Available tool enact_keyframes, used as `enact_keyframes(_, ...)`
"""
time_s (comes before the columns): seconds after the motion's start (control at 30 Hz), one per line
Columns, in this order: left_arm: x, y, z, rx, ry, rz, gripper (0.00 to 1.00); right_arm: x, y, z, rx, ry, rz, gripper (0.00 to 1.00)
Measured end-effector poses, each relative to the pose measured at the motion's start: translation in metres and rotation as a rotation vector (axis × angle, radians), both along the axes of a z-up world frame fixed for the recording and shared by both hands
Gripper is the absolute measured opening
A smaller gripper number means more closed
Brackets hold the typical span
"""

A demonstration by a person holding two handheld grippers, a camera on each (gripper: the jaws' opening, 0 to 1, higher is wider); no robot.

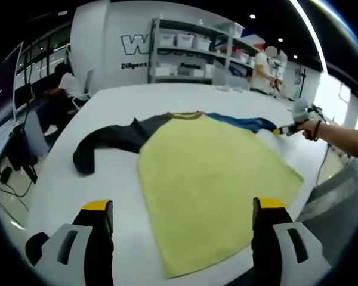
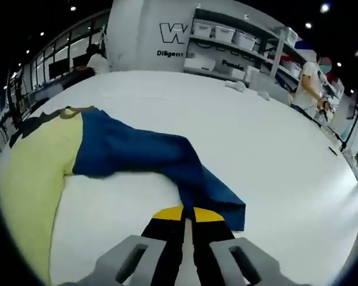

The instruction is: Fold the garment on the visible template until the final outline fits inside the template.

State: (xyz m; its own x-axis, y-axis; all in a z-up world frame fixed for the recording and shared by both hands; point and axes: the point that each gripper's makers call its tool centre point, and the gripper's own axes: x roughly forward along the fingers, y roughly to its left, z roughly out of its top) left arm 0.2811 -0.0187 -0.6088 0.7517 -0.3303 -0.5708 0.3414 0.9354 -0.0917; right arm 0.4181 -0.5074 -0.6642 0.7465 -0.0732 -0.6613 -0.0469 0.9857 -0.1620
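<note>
A: Left gripper view first. The left gripper (image 1: 182, 214) has its jaws spread wide, nothing between them, hanging just above the near edge of the white table (image 1: 113, 179).

B: And the shirt (image 1: 209, 167)?

A: Straight ahead of those jaws, lying flat, yellow body toward the tool, collar on the far side. Its dark sleeve (image 1: 107, 140) trails off ahead to the left; the blue sleeve (image 1: 241, 123) runs ahead to the right, where the right gripper (image 1: 284, 130), held in a person's hand (image 1: 315, 128), meets its tip.

B: Now the right gripper view?

A: The right gripper (image 2: 188, 215) is clenched on the blue sleeve (image 2: 149, 158) at its cuff, yellow-tipped jaws pressed together. The sleeve stretches away ahead and left to the yellow body (image 2: 33, 173).

B: Background?

A: Shelves (image 2: 238, 50) with bins far ahead, a person (image 2: 307, 80) standing beside them to the right.
</note>
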Motion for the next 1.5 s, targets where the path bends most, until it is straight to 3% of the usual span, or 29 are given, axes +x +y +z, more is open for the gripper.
enact_keyframes(0.3, 0.0, -0.001, 0.001, -0.001, -0.003, -0.005, 0.94, -0.012, -0.038, 0.016, -0.061, 0.048, 0.009, 0.0)
enact_keyframes(0.63, -0.001, -0.006, 0.001, -0.003, -0.005, -0.037, 0.94, -0.027, -0.061, 0.017, -0.131, 0.127, 0.117, 0.0)
enact_keyframes(0.73, -0.002, -0.007, -0.001, 0.004, 0.001, -0.041, 0.93, -0.025, -0.071, 0.019, -0.166, 0.118, 0.156, 0.0)
enact_keyframes(1.1, -0.003, -0.011, 0.0, 0.0, -0.003, -0.061, 0.93, -0.021, -0.09, 0.02, -0.135, 0.139, 0.22, 0.0)
enact_keyframes(1.4, -0.003, -0.011, -0.001, -0.001, -0.003, -0.061, 0.93, -0.017, -0.104, 0.02, -0.037, 0.135, 0.144, 0.0)
enact_keyframes(1.5, -0.003, -0.012, -0.001, 0.003, 0.0, -0.062, 0.93, -0.016, -0.122, 0.019, -0.02, 0.116, 0.035, 0.0)
